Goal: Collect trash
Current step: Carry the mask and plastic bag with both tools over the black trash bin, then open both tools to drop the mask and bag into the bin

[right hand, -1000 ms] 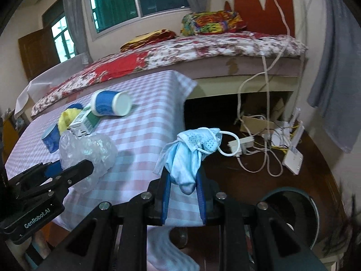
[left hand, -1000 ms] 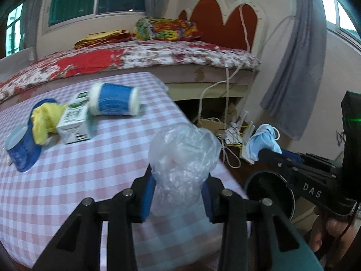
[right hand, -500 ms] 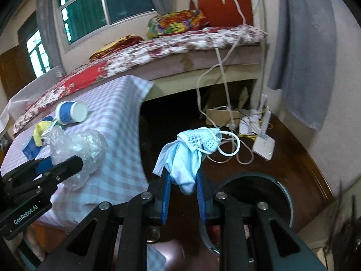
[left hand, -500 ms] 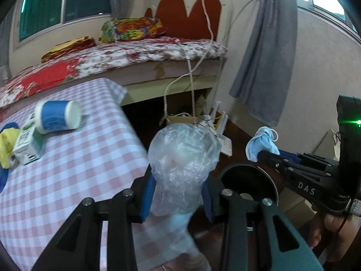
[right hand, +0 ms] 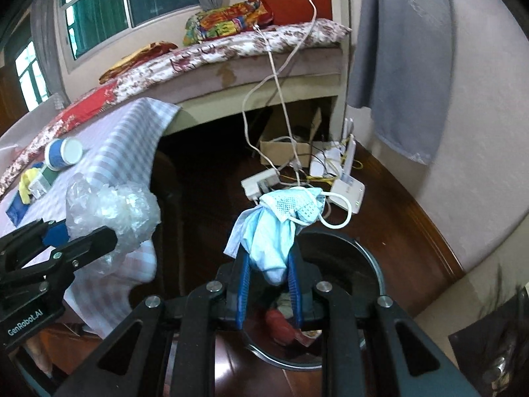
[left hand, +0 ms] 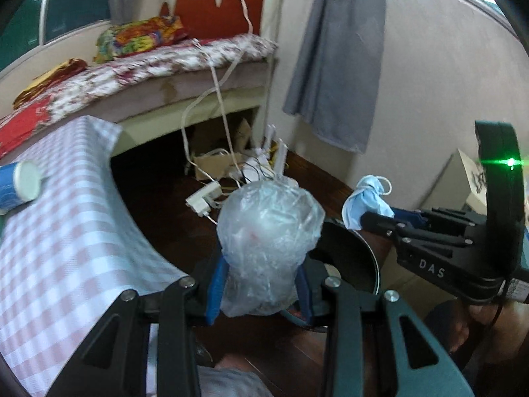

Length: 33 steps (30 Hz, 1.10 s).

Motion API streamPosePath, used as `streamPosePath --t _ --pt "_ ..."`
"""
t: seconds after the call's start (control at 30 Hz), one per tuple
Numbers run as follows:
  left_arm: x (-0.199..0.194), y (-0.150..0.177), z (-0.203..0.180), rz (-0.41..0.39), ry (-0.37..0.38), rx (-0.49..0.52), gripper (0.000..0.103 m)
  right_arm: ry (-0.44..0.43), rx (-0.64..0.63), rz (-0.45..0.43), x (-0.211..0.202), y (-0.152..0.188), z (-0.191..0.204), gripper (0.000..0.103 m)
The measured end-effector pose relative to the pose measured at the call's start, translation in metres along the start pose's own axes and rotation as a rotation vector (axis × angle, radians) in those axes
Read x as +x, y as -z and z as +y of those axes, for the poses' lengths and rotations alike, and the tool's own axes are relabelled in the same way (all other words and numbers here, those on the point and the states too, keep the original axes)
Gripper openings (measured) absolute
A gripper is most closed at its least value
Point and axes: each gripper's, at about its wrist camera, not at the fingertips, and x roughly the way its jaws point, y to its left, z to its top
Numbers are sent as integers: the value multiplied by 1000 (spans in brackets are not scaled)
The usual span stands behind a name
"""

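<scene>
My left gripper (left hand: 261, 284) is shut on a crumpled clear plastic bag (left hand: 267, 231), held past the table's edge and above the floor. My right gripper (right hand: 267, 281) is shut on a light blue face mask (right hand: 277, 228), its white ear loop hanging to the right. Just below and behind the mask stands a round dark trash bin (right hand: 350, 264) with red and pale scraps inside; in the left wrist view the bin (left hand: 357, 264) sits right of the bag. The right gripper (left hand: 367, 218) shows there with the mask (left hand: 363, 198); the left gripper (right hand: 82, 241) with the bag (right hand: 115, 211) shows at left in the right wrist view.
The table with a pink checked cloth (left hand: 59, 238) is at left, bearing a blue paper cup (right hand: 62, 154), a small carton (right hand: 41, 183) and a yellow wrapper (right hand: 24, 182). White power strips, cables and a router (right hand: 347, 188) lie on the dark wooden floor beneath the bed (right hand: 231, 49).
Both grippers have swung right, off the table and toward the bin, still holding the bag and the mask. The bin is now nearer and lower in both views.
</scene>
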Motion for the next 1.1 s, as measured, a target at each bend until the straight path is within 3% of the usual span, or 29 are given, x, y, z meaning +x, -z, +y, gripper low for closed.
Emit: streamPosePath --t 0.43,0.97,1.0,1.03,1.07,1.1 --pt "73 18 -39 162 105 92 39 18 -86 173 45 44 -40 23" --pt "127 30 -56 336 172 67 42 -48 -152 323 93 67 -55 23" --pt "136 34 -56 365 170 63 46 -47 -163 351 100 69 -55 25" --pt "140 37 -55 376 156 57 64 -12 -179 391 111 74 -57 35" --pt "144 41 -53 392 130 45 74 24 -164 421 119 77 -61 46" --pt "145 42 -51 396 120 35 74 29 -145 424 120 77 -65 61"
